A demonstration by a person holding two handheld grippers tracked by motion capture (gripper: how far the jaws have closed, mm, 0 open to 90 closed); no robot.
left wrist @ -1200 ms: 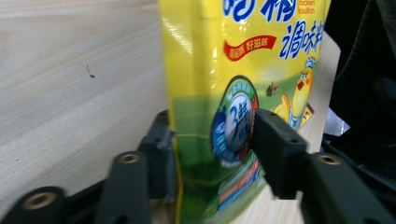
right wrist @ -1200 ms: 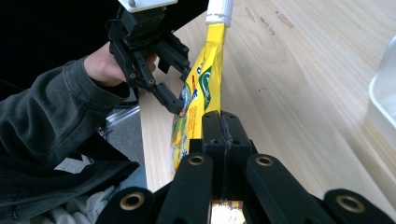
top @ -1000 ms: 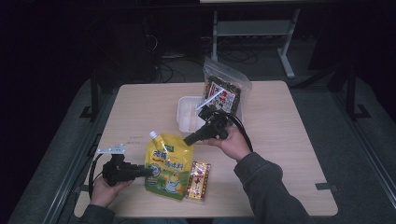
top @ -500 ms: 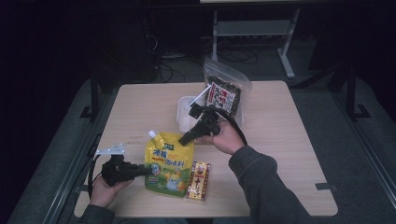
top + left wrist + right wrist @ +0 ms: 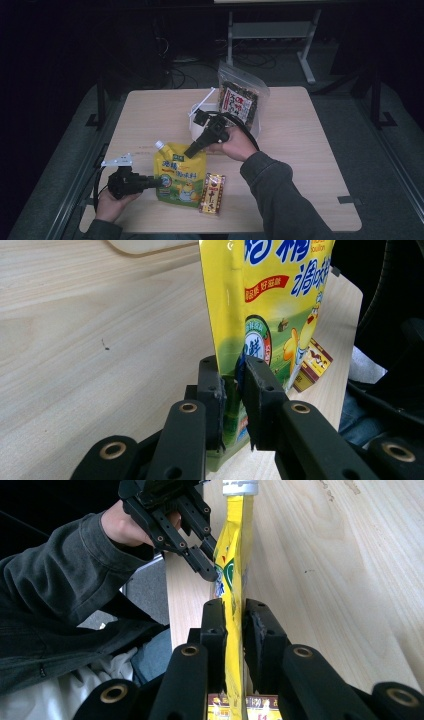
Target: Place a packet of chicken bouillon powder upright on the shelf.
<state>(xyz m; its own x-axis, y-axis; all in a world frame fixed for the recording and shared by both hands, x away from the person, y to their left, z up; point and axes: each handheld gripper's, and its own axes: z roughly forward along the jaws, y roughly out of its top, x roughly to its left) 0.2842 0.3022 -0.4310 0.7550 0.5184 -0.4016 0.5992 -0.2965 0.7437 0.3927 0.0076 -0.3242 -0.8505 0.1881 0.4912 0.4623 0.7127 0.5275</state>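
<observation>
The left gripper (image 5: 152, 181) is clamped on the lower left edge of the yellow pouch (image 5: 181, 172), its jaws pinching the pouch's seam (image 5: 231, 390). The left hand (image 5: 111, 200) holds it low at the near left of the table (image 5: 310, 150), pointing across toward the right. The pouch lies at the near middle, long axis running away from the person, its white cap (image 5: 159, 145) at the far left corner. A small brown box (image 5: 213, 193) lies touching its right side. The right gripper (image 5: 191, 150) slants down onto the pouch's upper right edge; its jaws have just been easing apart, the edge (image 5: 234, 630) between them. Farther off stand a white tub (image 5: 194, 127) and a clear snack bag (image 5: 239, 100).
</observation>
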